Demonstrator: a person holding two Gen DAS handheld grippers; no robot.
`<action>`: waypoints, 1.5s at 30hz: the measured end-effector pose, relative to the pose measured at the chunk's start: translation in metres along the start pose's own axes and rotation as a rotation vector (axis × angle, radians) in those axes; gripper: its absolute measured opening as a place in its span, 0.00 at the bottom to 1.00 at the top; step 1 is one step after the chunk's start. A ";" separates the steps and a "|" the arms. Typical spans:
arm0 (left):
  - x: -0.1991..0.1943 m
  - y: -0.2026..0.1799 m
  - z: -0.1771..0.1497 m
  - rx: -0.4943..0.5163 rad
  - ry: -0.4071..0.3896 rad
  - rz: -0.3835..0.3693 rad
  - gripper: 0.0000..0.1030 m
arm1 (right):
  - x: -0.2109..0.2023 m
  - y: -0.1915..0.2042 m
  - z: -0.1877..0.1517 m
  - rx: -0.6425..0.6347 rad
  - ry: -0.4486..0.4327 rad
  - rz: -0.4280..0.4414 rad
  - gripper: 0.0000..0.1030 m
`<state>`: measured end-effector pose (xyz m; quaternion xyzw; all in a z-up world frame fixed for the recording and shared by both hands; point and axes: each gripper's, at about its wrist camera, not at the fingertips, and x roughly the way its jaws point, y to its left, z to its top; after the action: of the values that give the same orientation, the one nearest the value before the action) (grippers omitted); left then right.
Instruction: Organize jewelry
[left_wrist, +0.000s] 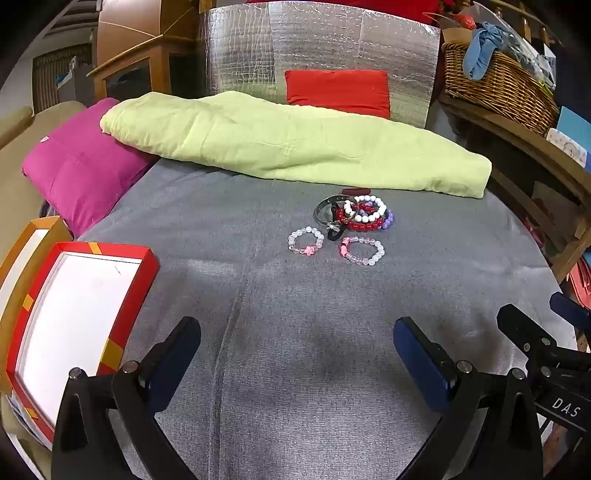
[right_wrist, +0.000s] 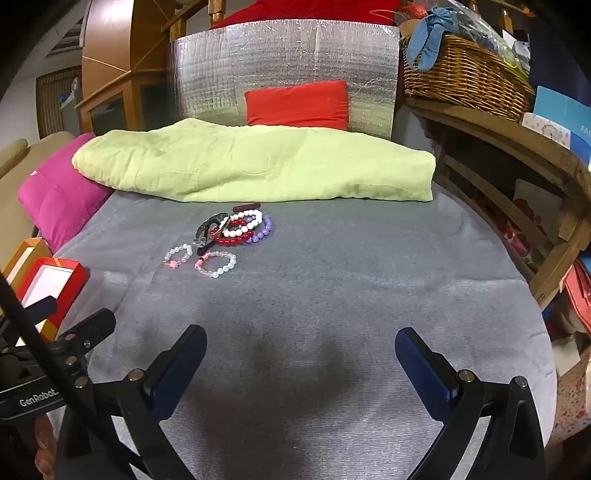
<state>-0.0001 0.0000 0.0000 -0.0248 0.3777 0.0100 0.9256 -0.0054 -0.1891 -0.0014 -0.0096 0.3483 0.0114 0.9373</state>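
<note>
While both claws gape, bracelet pile (left_wrist: 354, 216) lies well ahead, untouched

Bracelets (left_wrist: 351, 225) on cloth (left_wrist: 258, 332), before blanket (left_wrist: 295, 147); box (left_wrist: 77, 314) left.

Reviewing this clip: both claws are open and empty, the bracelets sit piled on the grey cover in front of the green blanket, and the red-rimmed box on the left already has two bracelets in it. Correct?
Not quite. The red-rimmed box holds no bracelets; the left wrist view shows only its bare white inside. The rest stands: the left claw and right claw are open and empty, and the bracelets lie on the grey cover in front of the green blanket.
</note>
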 end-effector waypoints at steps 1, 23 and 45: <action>0.000 0.000 0.000 -0.001 0.000 0.001 1.00 | 0.000 0.000 0.000 0.001 0.002 0.001 1.00; 0.005 0.006 -0.002 -0.045 0.000 -0.018 1.00 | 0.006 -0.004 0.000 0.037 0.016 0.027 1.00; 0.018 0.033 -0.003 -0.092 0.009 -0.024 1.00 | 0.039 -0.016 -0.008 0.146 0.161 0.161 0.98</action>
<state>0.0101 0.0328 -0.0161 -0.0718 0.3806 0.0163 0.9218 0.0196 -0.2051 -0.0330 0.0856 0.4220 0.0606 0.9005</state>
